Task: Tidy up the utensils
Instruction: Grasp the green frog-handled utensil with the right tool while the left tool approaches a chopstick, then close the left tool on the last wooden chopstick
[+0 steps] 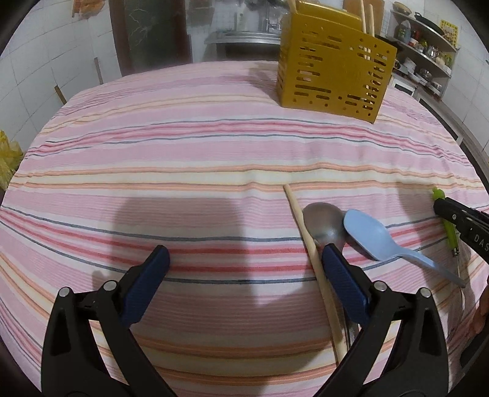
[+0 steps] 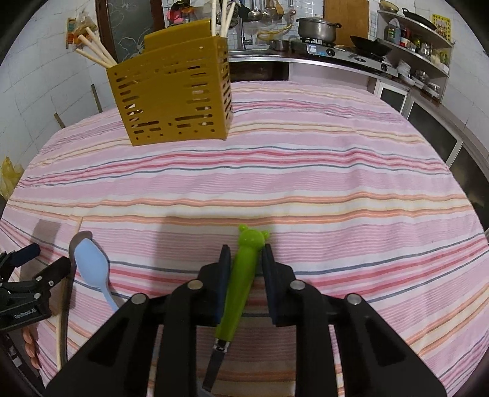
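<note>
Striped tablecloth (image 1: 189,158): pink, red, orange and grey bands, covers the whole work surface in both views.

Yellow utensil holder (image 1: 330,73): slotted plastic box, upright at the far side of the cloth, well apart from both grippers. Pale chopsticks (image 2: 94,52) stand in it, some leaning out over the left corner, others upright at the back.

Left gripper (image 1: 244,259): jaws spread wide, holding nothing, low over the cloth. Its right finger (image 1: 342,281) lies over the neck of the metal spoon and just beside the loose chopstick.

Loose chopstick (image 1: 308,244): pale wood, flat on the cloth, running from near the cloth's middle back under the left gripper; the near end is cut off by the gripper body.

Metal spoon (image 1: 324,223): bowl visible, handle hidden beneath the finger. It lies between the chopstick and the blue spoon, its bowl touching or overlapped by the latter.

Blue plastic spoon (image 1: 369,235): flat on the cloth, bowl toward the holder, handle angled toward the right gripper.

Right gripper (image 2: 243,259): jaws narrowed around the green handle, which leans against the left pad; whether the right pad touches it cannot be told.

Green-handled utensil (image 2: 241,274): bear-shaped handle end pointing toward the holder, lying on the cloth. Its dark metal working end passes under the gripper body and is too hidden to identify.

Background: stove with a lidded pot (image 2: 316,27), a dark pan, and shelves of small items too blurred to name.
</note>
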A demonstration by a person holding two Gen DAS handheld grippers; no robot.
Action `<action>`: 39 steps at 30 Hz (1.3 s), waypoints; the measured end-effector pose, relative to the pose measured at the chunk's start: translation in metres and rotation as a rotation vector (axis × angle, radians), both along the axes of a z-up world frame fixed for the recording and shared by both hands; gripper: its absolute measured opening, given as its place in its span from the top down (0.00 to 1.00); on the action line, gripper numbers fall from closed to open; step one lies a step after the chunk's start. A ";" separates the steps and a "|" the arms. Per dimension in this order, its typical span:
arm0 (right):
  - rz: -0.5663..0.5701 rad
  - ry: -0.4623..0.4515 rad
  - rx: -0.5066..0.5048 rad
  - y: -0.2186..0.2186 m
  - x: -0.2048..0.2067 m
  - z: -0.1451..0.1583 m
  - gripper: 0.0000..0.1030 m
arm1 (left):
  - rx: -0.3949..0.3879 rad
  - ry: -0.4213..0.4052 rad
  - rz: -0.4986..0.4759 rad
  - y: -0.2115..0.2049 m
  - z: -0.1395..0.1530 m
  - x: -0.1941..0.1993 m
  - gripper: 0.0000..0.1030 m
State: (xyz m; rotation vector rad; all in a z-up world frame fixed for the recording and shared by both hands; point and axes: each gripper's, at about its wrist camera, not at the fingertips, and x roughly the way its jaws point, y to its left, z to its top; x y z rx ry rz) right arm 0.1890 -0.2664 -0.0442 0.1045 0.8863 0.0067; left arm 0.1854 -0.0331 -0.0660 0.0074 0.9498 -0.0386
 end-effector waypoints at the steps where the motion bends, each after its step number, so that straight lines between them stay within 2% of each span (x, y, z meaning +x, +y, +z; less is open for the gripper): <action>1: 0.000 0.000 0.003 0.000 0.000 -0.001 0.79 | 0.008 0.002 0.000 -0.002 -0.001 0.001 0.11; 5: 0.007 -0.004 0.015 -0.003 0.000 -0.002 0.79 | 0.014 0.002 0.003 -0.008 -0.001 0.003 0.17; 11: 0.005 0.005 0.010 -0.006 0.003 -0.003 0.79 | -0.002 0.005 0.032 -0.012 0.002 0.006 0.32; 19: 0.012 0.006 0.033 -0.008 0.006 -0.004 0.79 | -0.026 0.025 0.032 -0.027 0.005 0.024 0.62; 26: 0.012 -0.003 0.019 -0.005 0.005 -0.004 0.79 | 0.023 0.032 0.030 -0.037 0.005 0.031 0.78; 30: 0.004 -0.021 0.017 -0.004 0.003 -0.003 0.80 | 0.019 0.013 0.024 -0.038 0.005 0.032 0.91; 39: -0.011 -0.065 0.012 -0.003 -0.001 0.006 0.83 | -0.042 -0.013 0.031 -0.028 0.009 0.027 0.95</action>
